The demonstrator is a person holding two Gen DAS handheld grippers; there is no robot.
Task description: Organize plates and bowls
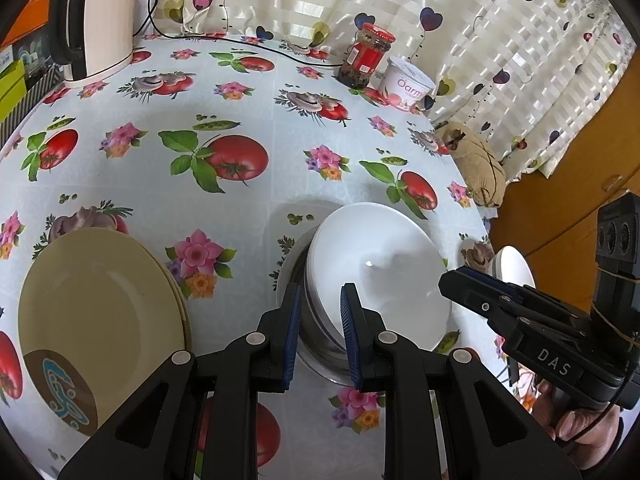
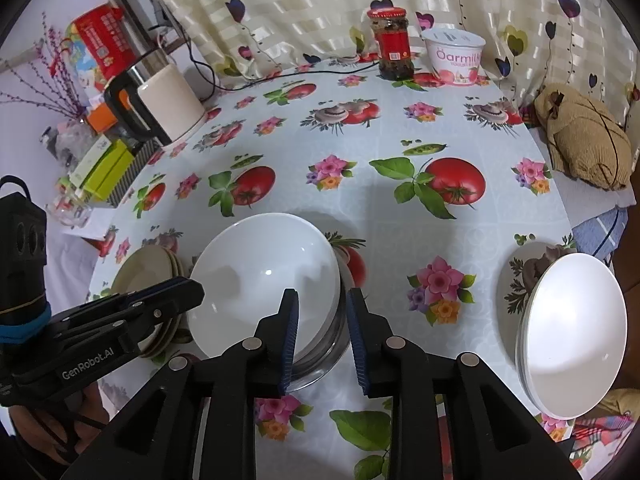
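I have both grippers hovering over the near edge of the worktop (image 2: 360,208), and neither holds anything. The left gripper (image 1: 320,336) has its fingers apart, straddling the near rim of the white bowl (image 1: 380,272), which sits nested on a steel bowl (image 1: 316,344) at the centre. The right gripper (image 2: 322,340) is also parted, just right of that same bowl stack (image 2: 268,280). A stack of beige plates (image 1: 100,304) lies to the left, and a stack of white plates (image 2: 576,336) sits at the near right edge, well apart from the bowls. I judge that bowls and plates are already largely grouped, so I am between picks. Next I would choose one piece, lower a gripper so its fingers bracket the rim, and close squarely; the glossy rim could slip.
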